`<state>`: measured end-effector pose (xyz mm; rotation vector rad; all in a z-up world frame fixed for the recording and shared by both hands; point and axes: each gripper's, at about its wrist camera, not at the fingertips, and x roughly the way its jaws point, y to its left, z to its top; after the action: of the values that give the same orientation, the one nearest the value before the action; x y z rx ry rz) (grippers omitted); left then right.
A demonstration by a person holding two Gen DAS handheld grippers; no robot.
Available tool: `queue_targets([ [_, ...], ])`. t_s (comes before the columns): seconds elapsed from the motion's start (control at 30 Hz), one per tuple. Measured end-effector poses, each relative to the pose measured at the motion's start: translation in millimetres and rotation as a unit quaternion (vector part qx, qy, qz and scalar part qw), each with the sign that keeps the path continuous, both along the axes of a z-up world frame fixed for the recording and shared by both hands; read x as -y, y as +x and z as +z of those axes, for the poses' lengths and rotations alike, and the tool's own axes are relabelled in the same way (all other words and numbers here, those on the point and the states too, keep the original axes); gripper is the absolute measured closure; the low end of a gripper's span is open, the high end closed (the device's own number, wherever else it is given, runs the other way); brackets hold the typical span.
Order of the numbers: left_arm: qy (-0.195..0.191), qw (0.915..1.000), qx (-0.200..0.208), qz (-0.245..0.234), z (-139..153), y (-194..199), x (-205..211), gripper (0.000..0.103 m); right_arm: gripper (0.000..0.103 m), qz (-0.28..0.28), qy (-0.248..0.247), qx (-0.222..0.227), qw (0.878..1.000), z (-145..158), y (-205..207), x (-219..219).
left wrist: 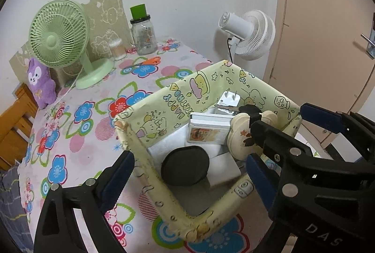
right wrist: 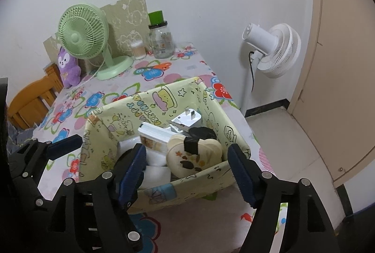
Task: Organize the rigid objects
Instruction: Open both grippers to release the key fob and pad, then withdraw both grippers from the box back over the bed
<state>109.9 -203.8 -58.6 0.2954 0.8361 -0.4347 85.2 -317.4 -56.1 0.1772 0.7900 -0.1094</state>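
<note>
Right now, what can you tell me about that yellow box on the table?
The box is open-topped with pale yellow walls printed with cartoon figures and stars, its edges worn and peeling. It sits on the flowered tablecloth near the table's corner. Inside lie a white plug, a key, a white case, a cream holder and a black pouch.

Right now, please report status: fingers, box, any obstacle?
Left gripper open, empty. Right gripper open, empty. Box on table, items inside. Nothing between the fingers and the box.

black gripper (right wrist: 187, 173) frames, blue-padded fingers (right wrist: 241, 175), silver screws, "das" lettering.
</note>
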Motion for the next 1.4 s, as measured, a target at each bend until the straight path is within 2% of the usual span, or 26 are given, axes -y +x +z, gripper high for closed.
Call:
queue_targets([
  [0.37,-0.011,0.9996,0.017,0.021,13,-14,-32,0.005,0.017,0.007,-0.015,0.024,1.0,14,-14,-26],
  [0.87,-0.03,0.9972,0.033,0.06,22,-34,-84,0.004,0.013,0.023,-0.027,0.045,0.998,25,-32,-71],
  [1.4,-0.046,0.9886,0.062,0.129,27,-50,-168,0.001,0.008,0.052,-0.041,0.076,0.995,31,-42,-127],
])
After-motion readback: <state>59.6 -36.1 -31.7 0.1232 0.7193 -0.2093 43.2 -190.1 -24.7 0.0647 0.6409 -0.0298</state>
